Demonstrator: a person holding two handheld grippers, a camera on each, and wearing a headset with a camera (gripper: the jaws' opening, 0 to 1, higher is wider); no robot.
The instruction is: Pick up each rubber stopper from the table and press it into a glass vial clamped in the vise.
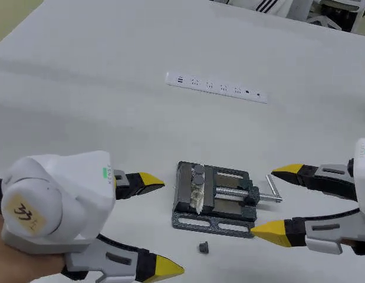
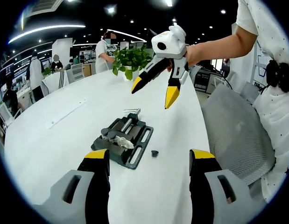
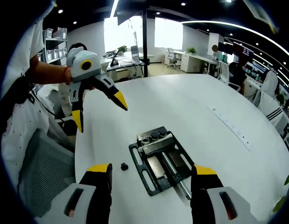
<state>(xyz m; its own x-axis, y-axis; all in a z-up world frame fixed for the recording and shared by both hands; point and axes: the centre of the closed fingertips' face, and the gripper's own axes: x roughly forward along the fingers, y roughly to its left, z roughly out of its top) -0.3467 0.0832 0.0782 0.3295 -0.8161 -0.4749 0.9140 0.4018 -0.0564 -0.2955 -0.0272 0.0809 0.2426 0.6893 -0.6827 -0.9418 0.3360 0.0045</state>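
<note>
A white power strip [image 1: 216, 87] lies flat on the white counter [image 1: 76, 100]. In the left gripper view, a leafy potted plant [image 2: 131, 59] stands beyond the power strip, by the counter's far edge. A grey mesh chair [image 2: 237, 133] sits off the counter, well apart from the power strip. People [image 2: 106, 50] stand farther back, behind the plant.

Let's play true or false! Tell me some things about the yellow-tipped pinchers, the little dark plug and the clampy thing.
1. The small dark rubber stopper lies on the white table, outside the dark metal vise. True.
2. The yellow-tipped left gripper holds that stopper. False: its jaws are open and empty.
3. The right gripper is open. True.
4. The long white power strip rests on the vise. False: it lies on the table, apart from it.
</note>
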